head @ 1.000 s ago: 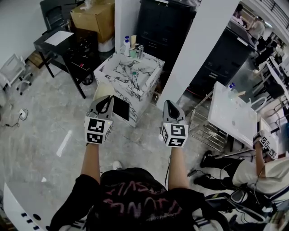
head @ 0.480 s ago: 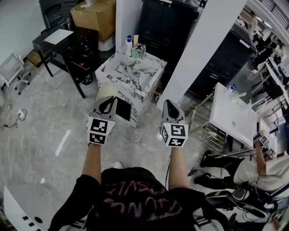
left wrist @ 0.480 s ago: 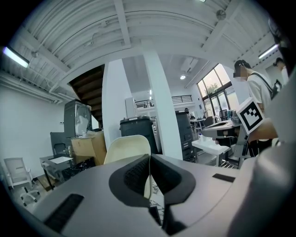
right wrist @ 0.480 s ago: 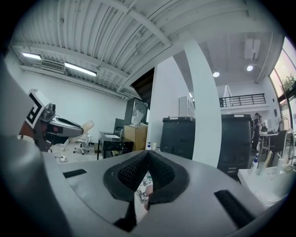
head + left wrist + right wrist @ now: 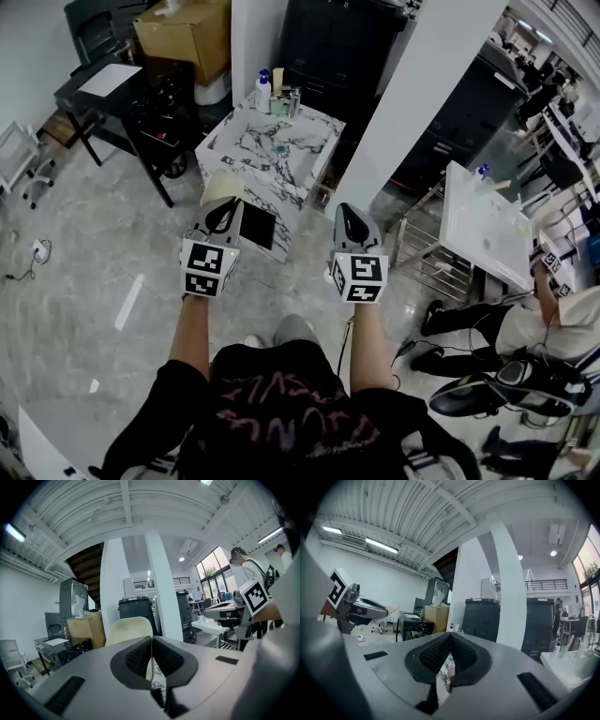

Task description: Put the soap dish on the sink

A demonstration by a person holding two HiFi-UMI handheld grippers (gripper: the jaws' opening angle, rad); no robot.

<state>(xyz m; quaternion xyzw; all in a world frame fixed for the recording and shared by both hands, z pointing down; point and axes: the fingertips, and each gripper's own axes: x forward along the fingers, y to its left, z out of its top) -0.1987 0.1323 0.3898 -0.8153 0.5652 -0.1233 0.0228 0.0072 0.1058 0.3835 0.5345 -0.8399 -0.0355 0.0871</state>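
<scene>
The marble-patterned sink unit [image 5: 246, 142] stands ahead of me in the head view, with bottles [image 5: 265, 91] along its back edge. A small teal object [image 5: 279, 150] lies on its top; it is too small to tell whether this is the soap dish. My left gripper [image 5: 223, 210] is held at chest height short of the unit's near corner, jaws shut with nothing between them. My right gripper [image 5: 348, 216] is level with it to the right, also shut and empty. The left gripper view [image 5: 151, 641] and right gripper view [image 5: 449, 637] both show pads pressed together.
A cream chair [image 5: 220, 187] stands against the sink unit's near left side. A black table [image 5: 112, 89] and cardboard box [image 5: 183, 28] sit at the left back. A white column [image 5: 412, 103] rises to the right. A white table [image 5: 483, 234] and another person [image 5: 553, 323] are at the far right.
The grippers and view have shifted slightly toward the sink unit, and my knee now shows below the grippers. Both grippers stay shut and empty.
</scene>
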